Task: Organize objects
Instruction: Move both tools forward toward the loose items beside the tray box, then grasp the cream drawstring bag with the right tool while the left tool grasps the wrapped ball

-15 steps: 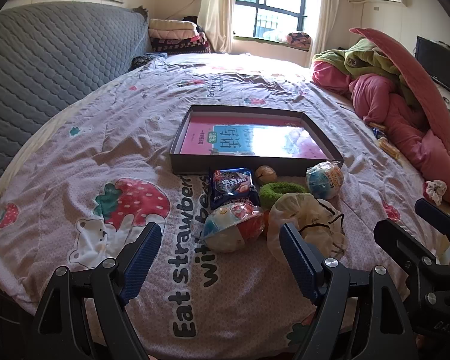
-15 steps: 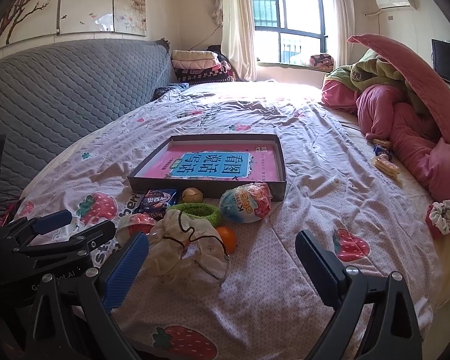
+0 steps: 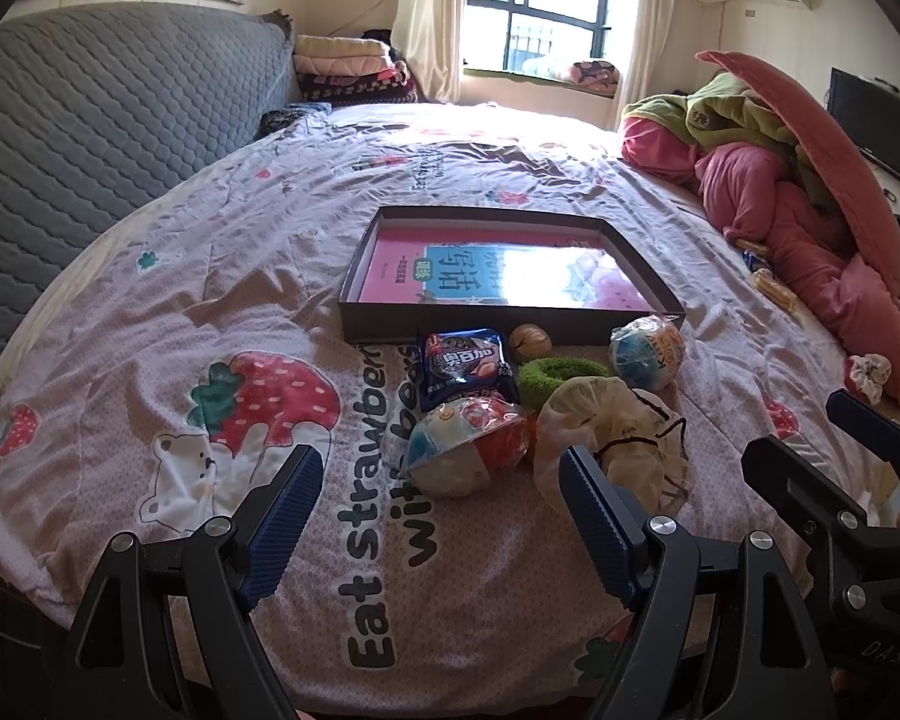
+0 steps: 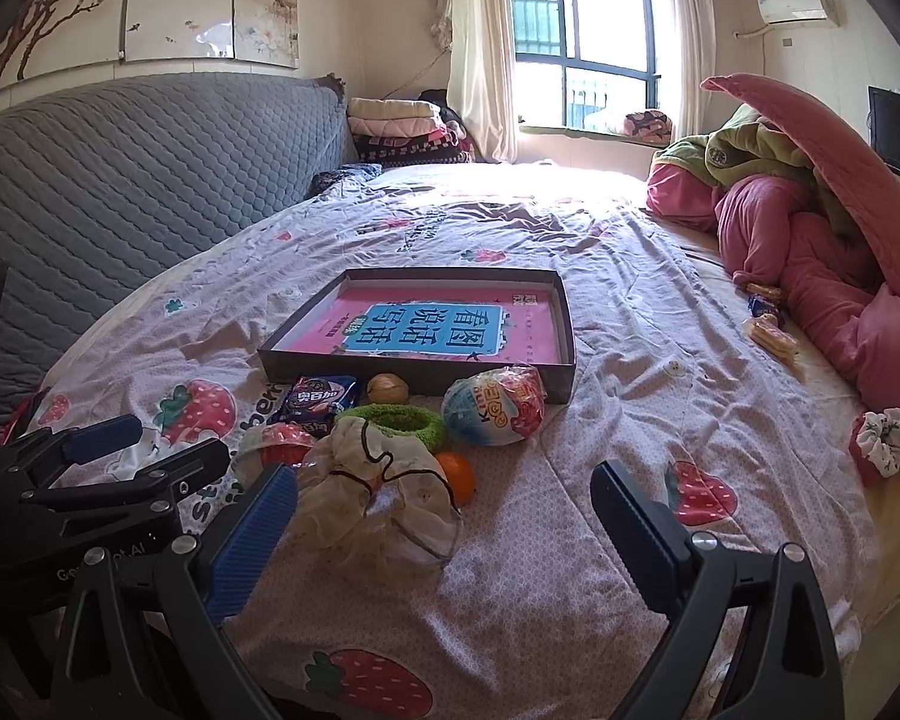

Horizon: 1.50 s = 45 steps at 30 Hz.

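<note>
Both tools wide apart, gripping nothing — left tool (image 3: 432, 516), right tool (image 4: 444, 516). On the strawberry-print bedsheet (image 3: 150, 312), just before the shallow dark cardboard box (image 4: 561, 324): two foil-wrapped toy eggs (image 3: 465, 447) (image 3: 648, 351), one blue snack packet (image 3: 465, 366), one green fuzzy ring (image 4: 390, 420), one walnut (image 3: 529, 341). Only the right view shows the small orange ball (image 4: 456, 474).

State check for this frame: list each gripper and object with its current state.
left gripper: open, empty
right gripper: open, empty
shallow box: open, holding only a book
cookie packet: sealed, on bedsheet
toy egg: wrapped, beside box
green ring: flat on bedsheet
</note>
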Available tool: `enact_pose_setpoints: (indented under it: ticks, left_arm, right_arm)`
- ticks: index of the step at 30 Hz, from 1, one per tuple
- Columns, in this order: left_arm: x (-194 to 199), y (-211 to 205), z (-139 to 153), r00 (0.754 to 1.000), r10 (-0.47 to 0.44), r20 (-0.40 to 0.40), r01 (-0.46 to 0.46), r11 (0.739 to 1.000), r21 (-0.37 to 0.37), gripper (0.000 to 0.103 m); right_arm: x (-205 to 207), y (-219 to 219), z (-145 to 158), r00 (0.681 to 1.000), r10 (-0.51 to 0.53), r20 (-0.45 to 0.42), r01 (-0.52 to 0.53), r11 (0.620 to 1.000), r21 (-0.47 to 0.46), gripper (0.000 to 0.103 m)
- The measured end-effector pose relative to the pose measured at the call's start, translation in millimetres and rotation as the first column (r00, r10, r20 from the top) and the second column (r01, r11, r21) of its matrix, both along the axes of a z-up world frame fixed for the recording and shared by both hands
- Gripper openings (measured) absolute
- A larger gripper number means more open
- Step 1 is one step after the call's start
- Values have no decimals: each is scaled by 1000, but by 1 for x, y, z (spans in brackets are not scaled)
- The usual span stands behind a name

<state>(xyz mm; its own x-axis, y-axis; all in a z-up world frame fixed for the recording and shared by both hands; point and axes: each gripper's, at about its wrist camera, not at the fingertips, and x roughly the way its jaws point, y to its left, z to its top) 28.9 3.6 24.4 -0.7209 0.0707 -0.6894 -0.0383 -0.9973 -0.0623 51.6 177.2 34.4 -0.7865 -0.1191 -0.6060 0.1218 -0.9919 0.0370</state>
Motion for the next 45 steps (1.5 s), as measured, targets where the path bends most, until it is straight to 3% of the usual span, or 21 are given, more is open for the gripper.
enact_pose_setpoints:
  ticks: [22, 45]
  left_arm:
    - [-12, -3, -28, 996, -4, 84, 4, 1000, 7, 82]
    - [-27, -4, -56, 992, -17, 121, 19, 1000, -15, 82]
  right_arm:
    - [-8, 0, -24, 997, 28, 70, -28, 1000, 0, 99]
    - [-18, -7, -55, 988, 81, 135, -83, 996, 14, 99]
